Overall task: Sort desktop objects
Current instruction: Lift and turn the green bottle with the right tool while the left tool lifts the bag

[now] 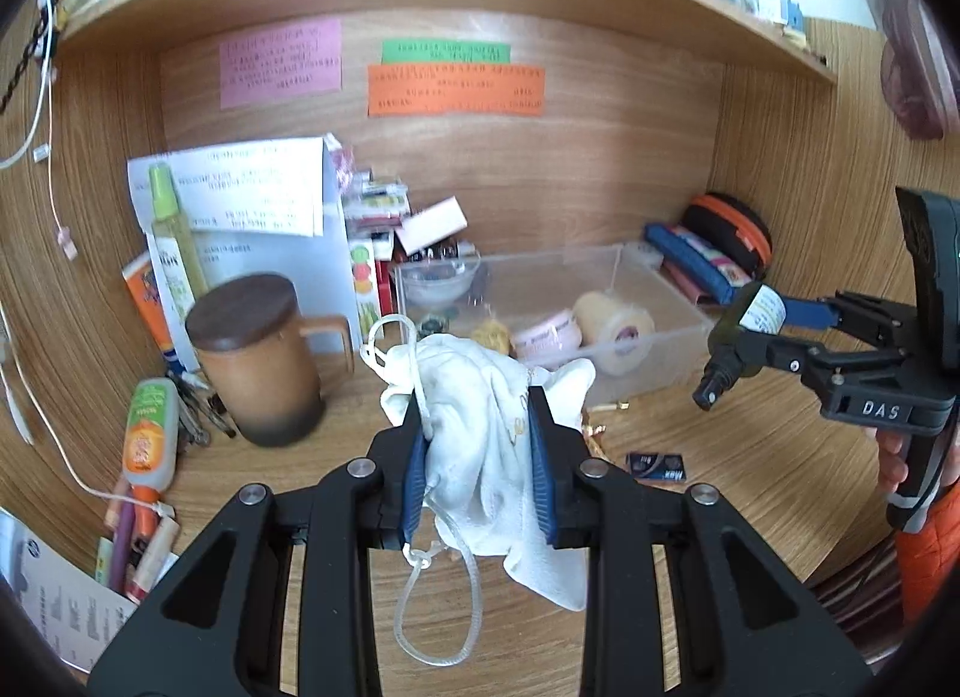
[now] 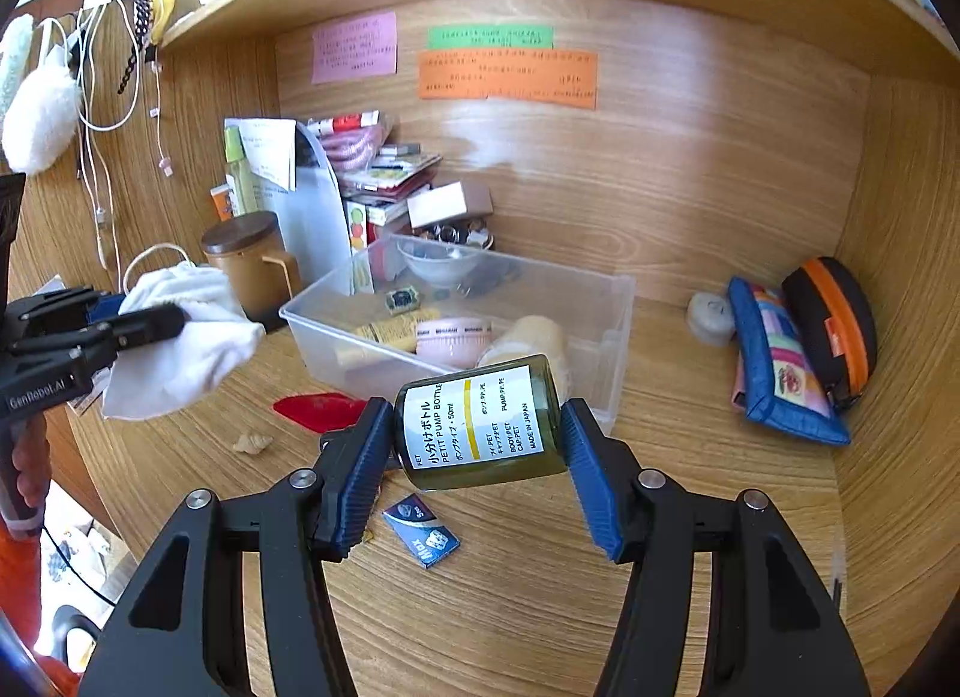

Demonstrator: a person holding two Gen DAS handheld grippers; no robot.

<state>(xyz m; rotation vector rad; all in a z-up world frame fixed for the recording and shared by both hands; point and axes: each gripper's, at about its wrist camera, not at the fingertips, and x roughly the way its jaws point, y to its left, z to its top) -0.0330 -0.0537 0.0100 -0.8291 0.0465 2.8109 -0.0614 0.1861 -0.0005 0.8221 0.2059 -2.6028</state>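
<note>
Pouch first: the white drawstring pouch (image 1: 480, 397) is pinched between the two blue pads of the left gripper (image 1: 477, 415), held up off the wooden desk (image 1: 690, 517) with its cord loop dangling below. Ahead sits the clear plastic bin (image 1: 654, 331), and I count three loose items plainly inside from here: a pink jar (image 1: 549, 337), a cream tape roll (image 1: 612, 328) and a small yellowish thing I can't identify. One lidded brown mug (image 1: 258, 361) stands left of the pouch, close to it. Off to the right, the right gripper (image 1: 744, 346) is clamped on the dark pump bottle (image 1: 741, 331), nozzle pointing down-left.

Over to the right wrist view: the right gripper (image 2: 477, 445) grips that one pump bottle (image 2: 480, 424) sideways across its body, just in front of the bin (image 2: 618, 301). My read is that the bottle goes into the bin next; best to carry it over the near wall and lower it into the open patch beside the jar (image 2: 453, 337) before letting go, since a round bottle will roll. On the desk I count one red flat piece (image 2: 321, 409), one small blue packet (image 2: 423, 535), two zip cases (image 2: 798, 349) against the right wall. The left gripper (image 2: 150, 325) holds the pouch (image 2: 180, 337) aloft, well clear.
</note>
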